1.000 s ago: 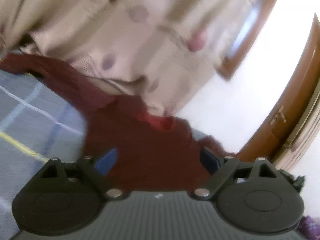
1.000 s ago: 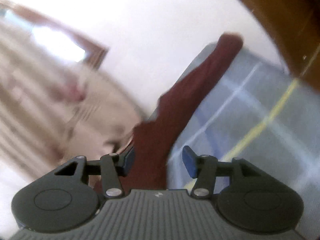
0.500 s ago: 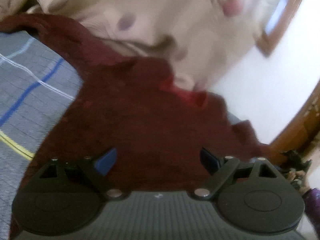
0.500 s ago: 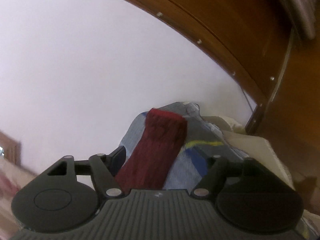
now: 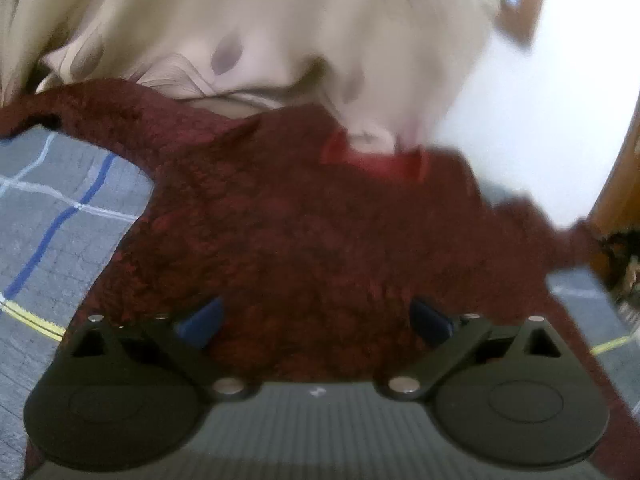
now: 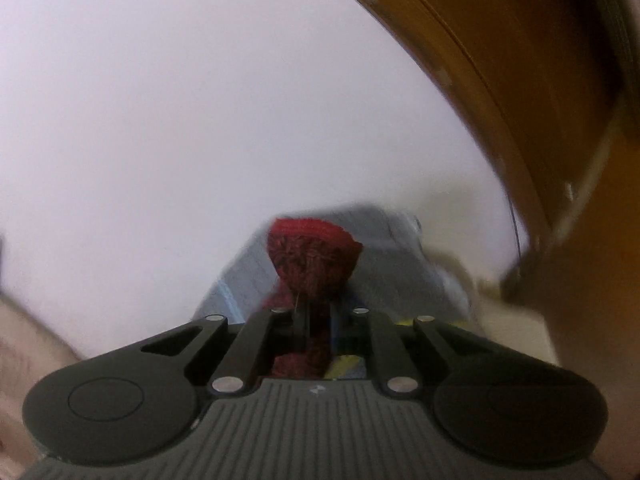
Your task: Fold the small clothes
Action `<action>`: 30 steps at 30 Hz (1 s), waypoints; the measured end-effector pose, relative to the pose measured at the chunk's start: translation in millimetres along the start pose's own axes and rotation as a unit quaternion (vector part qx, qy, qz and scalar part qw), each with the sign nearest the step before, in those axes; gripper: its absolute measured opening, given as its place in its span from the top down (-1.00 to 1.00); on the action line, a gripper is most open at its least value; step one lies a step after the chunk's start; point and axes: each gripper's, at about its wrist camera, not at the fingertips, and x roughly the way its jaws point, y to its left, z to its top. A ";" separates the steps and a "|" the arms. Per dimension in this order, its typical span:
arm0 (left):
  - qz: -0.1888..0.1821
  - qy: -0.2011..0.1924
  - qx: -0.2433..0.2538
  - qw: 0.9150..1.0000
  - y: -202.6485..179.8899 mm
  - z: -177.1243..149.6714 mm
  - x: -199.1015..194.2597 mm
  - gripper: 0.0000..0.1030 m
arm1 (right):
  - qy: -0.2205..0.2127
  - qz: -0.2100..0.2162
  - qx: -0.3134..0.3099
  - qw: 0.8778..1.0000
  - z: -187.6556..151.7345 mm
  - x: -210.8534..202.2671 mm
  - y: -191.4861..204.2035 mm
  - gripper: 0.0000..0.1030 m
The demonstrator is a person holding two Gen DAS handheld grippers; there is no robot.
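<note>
Right jaws close on sleeve

Closing just now, the right hand-held gripper [image 6: 312, 320] has pinched the sweater's [image 6: 314, 256] sleeve, which ends over the grey checked sheet [image 6: 392, 256].

Left view: the left hand-held gripper [image 5: 316, 316], jaws just widened, hovers wide over the maroon sweater [image 5: 304, 232] spread flat on the sheet [image 5: 56, 200].

**Room and background**

A plain white wall [image 6: 200, 120] is seen behind the work surface. Brown wooden furniture [image 6: 520, 80] is seen at the right. The surface is covered by a grey sheet [image 5: 60, 200] crossed with white, blue and yellow lines. A beige patterned curtain [image 5: 240, 20] is hung behind.
</note>
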 end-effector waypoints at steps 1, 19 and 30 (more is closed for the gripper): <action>-0.008 -0.006 -0.012 1.000 3.9 -0.5 -1.5 -0.95 | -0.014 0.005 0.009 1.000 3.3 -9.9 -1.1 0.72; -0.060 -0.011 -0.060 0.996 18.0 3.9 -12.1 -0.95 | -0.097 0.052 -0.009 0.994 -11.2 -115.1 65.8 0.72; -0.091 -0.023 -0.114 0.989 41.5 19.7 -53.1 -0.95 | 0.009 0.218 -0.113 0.969 -116.1 -84.8 268.9 0.72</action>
